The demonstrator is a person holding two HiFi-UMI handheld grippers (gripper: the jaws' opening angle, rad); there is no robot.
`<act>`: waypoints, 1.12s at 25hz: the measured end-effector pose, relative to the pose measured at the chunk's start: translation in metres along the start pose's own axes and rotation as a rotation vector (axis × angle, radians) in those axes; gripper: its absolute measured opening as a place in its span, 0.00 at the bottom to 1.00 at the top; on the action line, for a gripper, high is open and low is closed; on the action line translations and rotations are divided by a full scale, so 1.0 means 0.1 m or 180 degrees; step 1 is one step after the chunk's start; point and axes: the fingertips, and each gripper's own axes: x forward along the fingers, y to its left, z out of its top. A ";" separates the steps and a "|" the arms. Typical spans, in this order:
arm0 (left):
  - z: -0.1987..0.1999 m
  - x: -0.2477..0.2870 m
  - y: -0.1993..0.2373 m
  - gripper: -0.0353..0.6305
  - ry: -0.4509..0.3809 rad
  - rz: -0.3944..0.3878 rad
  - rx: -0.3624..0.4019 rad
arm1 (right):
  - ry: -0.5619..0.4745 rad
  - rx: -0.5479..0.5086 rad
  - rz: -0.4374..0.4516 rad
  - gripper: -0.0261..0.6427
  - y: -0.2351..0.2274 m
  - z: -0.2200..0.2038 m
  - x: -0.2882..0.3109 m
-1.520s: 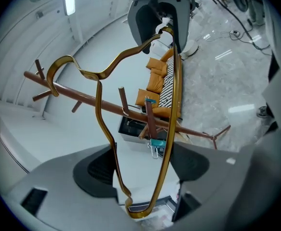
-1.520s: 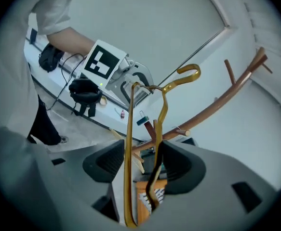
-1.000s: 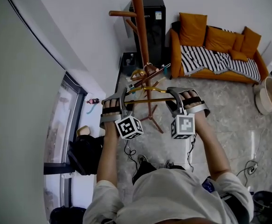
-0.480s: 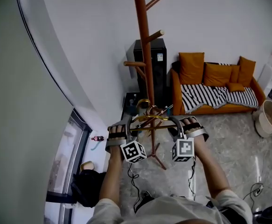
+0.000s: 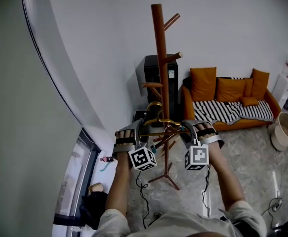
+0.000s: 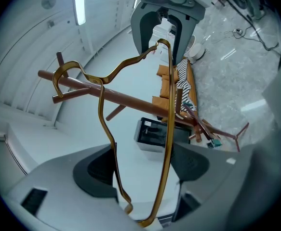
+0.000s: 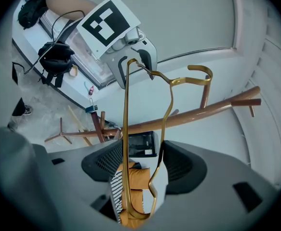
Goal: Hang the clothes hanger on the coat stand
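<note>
Indoors, glossy floor (image 5: 255, 154), orange sofa (image 5: 228, 92), L tongs (image 5: 140, 125) & R tongs (image 5: 186, 126) gripping gold hanger (image 5: 159, 121)

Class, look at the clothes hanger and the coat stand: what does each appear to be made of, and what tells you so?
The clothes hanger: probably metal, a thin bent rod with a shiny gold finish. The coat stand: seemingly wood, round reddish-brown pole and pegs with a smooth sheen.

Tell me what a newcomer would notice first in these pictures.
A gold hanger, gripped at each end by the left tongs and right tongs, is held up before the tall wooden coat stand at centre. To the right behind it stands an orange sofa with a striped throw.
</note>
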 end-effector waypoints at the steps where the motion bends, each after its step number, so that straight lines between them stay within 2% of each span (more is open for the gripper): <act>1: 0.01 0.00 0.09 0.57 -0.0026 0.0024 0.0006 | 0.0014 -0.0003 -0.0034 0.42 -0.09 0.02 0.00; 13: 0.08 0.15 0.93 0.57 -0.0278 0.0218 0.0153 | 0.0188 0.0076 -0.0329 0.42 -0.86 0.17 0.06; 23: 0.15 0.31 1.12 0.58 -0.0520 0.0229 0.0155 | 0.0427 0.0080 -0.0388 0.42 -1.08 0.13 0.13; 28: 0.15 0.43 1.09 0.58 -0.0596 0.0186 0.0128 | 0.0552 0.0080 -0.0371 0.42 -1.08 0.09 0.21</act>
